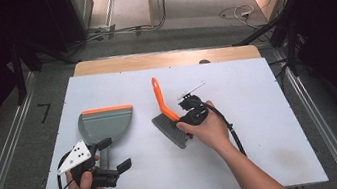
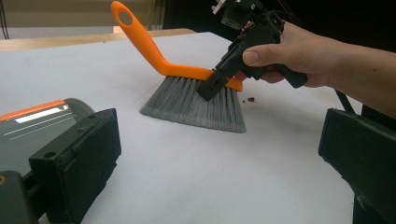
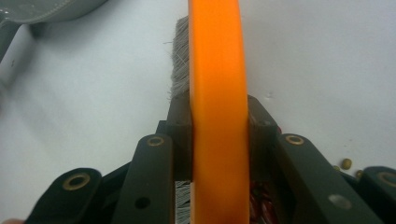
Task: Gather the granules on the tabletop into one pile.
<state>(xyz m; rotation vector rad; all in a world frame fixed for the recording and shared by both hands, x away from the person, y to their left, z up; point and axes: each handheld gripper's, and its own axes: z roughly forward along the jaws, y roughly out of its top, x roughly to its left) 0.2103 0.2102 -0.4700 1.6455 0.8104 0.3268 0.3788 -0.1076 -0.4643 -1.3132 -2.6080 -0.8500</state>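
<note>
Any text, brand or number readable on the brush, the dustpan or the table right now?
None readable.
Dustpan: a pale strip below its orange edge, too blurred to tell whether it carries text.
Brush: plain orange handle, no marking.
Table: bare white surface, no print.

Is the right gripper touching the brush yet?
Touching. In the right gripper view, the right gripper has both jaws pressed flat against the brush, its orange back, no gap.

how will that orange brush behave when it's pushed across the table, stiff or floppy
The brush has a moulded orange back that looks rigid, so the right gripper, clamped on it, should steer it firmly. The long grey bristles will probably bend and splay against the white table. It looks light, likely plastic.
</note>
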